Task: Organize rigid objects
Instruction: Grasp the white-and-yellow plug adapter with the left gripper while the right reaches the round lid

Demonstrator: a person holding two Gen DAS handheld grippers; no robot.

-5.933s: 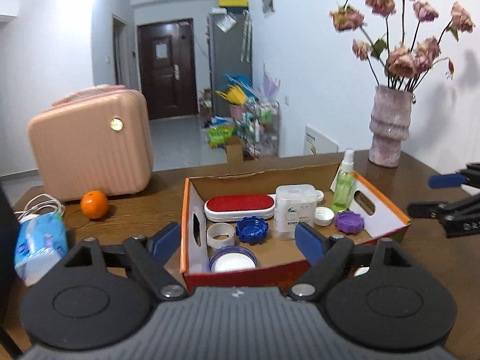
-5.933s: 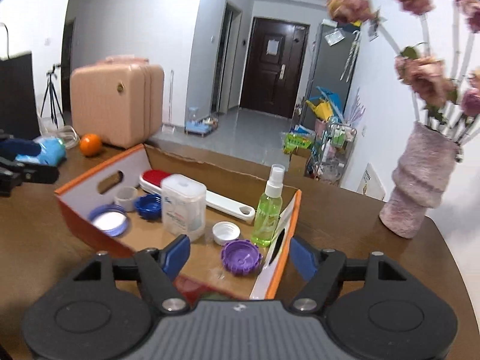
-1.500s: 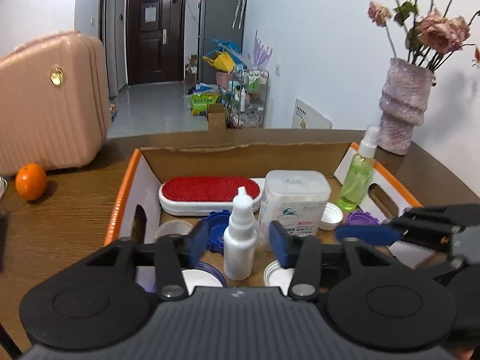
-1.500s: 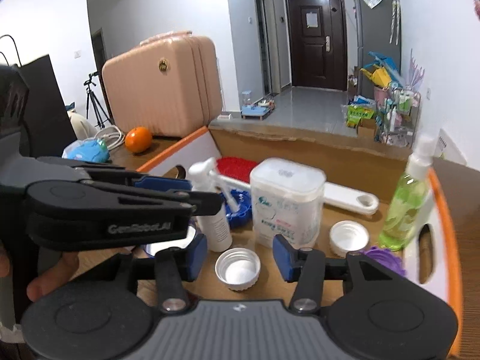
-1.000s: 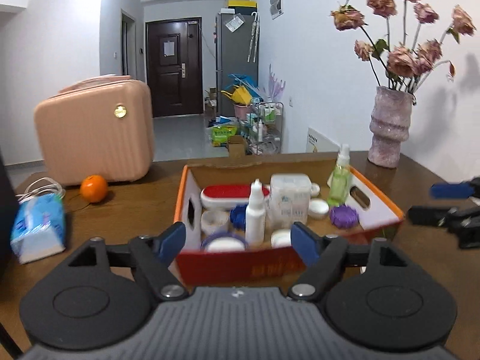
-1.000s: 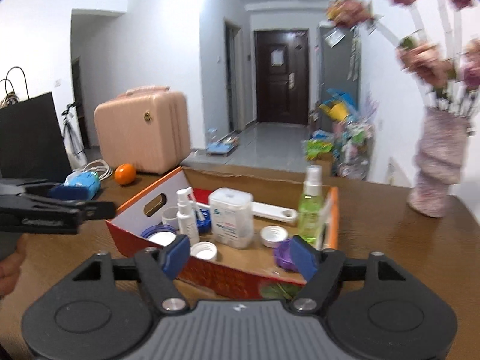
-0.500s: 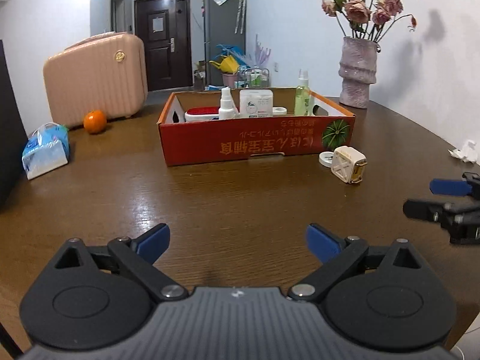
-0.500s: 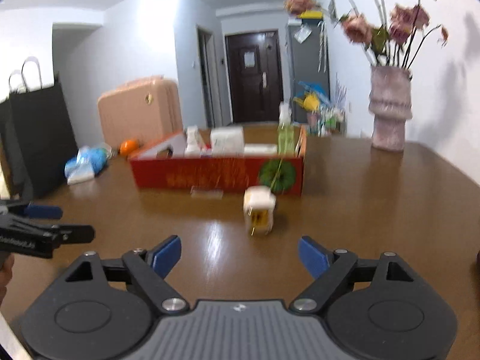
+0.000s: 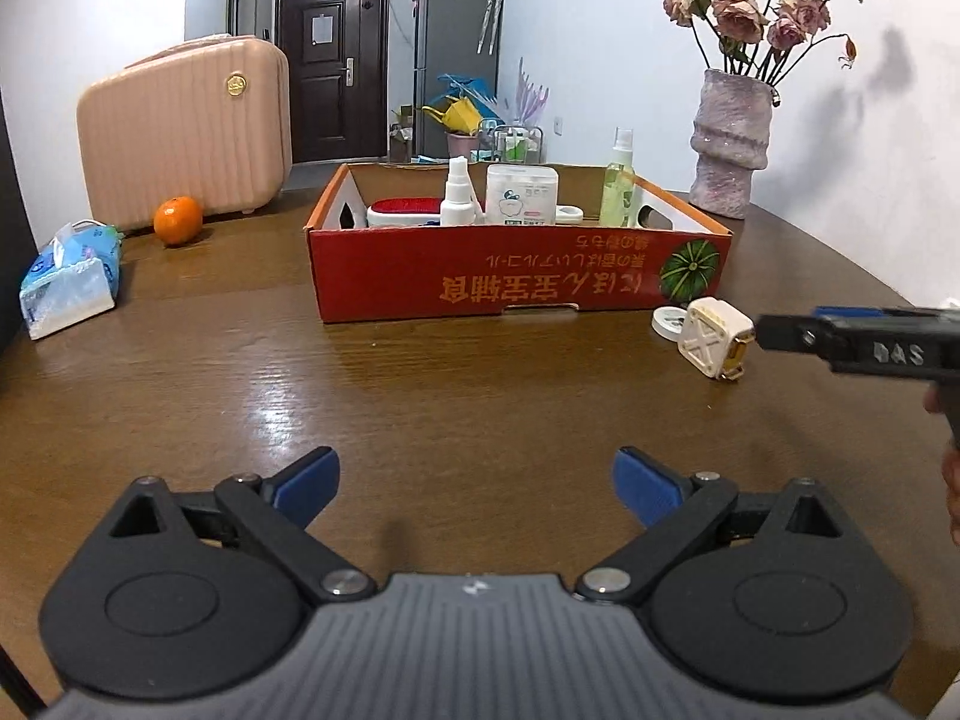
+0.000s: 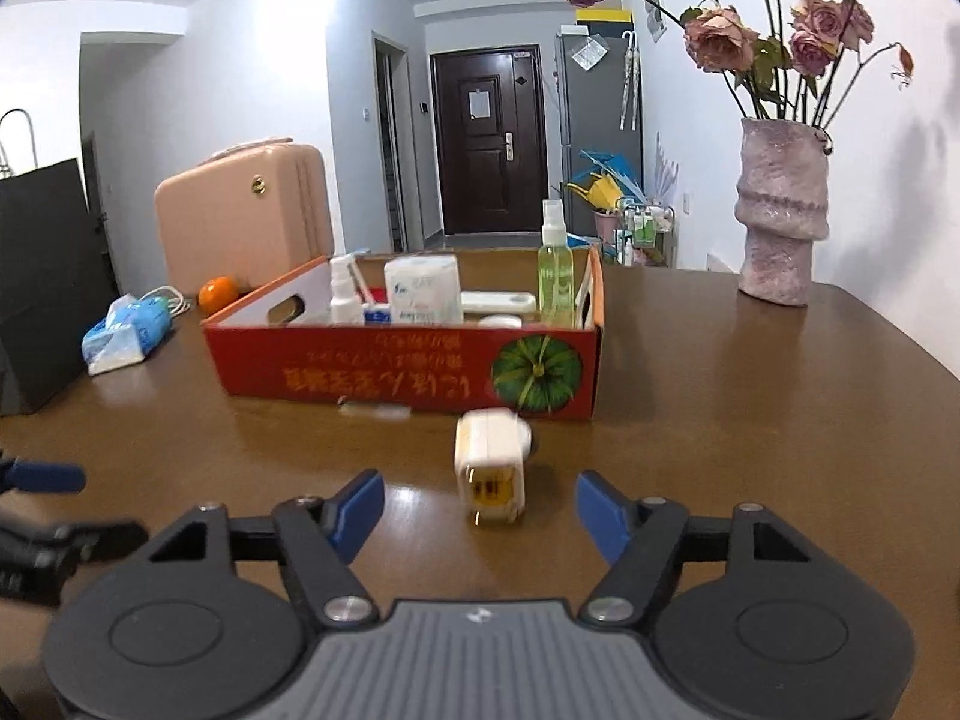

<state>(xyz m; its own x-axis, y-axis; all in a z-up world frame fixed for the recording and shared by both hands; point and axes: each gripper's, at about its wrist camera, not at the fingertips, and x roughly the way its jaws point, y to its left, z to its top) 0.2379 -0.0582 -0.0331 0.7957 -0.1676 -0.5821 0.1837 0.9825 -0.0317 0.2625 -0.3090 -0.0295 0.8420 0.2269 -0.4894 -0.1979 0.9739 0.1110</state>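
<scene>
A red cardboard box [image 9: 516,276] stands mid-table and holds a white spray bottle [image 9: 457,195], a white swab box [image 9: 521,195], a green spray bottle [image 9: 619,189] and a red brush. In front of its right corner a cream cube-shaped plug [image 10: 489,465] lies on the wood, beside a white cap [image 9: 669,320]. My right gripper [image 10: 477,510] is low over the table with its jaws closing. The plug sits just ahead of its mouth, and neither pad touches it. Well back from the box, my left gripper [image 9: 474,486] stands open and holds nothing.
A pink suitcase [image 9: 180,132], an orange [image 9: 177,220] and a blue tissue pack [image 9: 69,279] lie at the left. A vase of dried roses [image 9: 729,144] stands at the back right. A black bag [image 10: 42,282] is at the far left edge.
Both grippers pulled back from the box and sank toward the table, leaving the white spray bottle inside. The right gripper came up to the cream plug and its jaws narrowed.
</scene>
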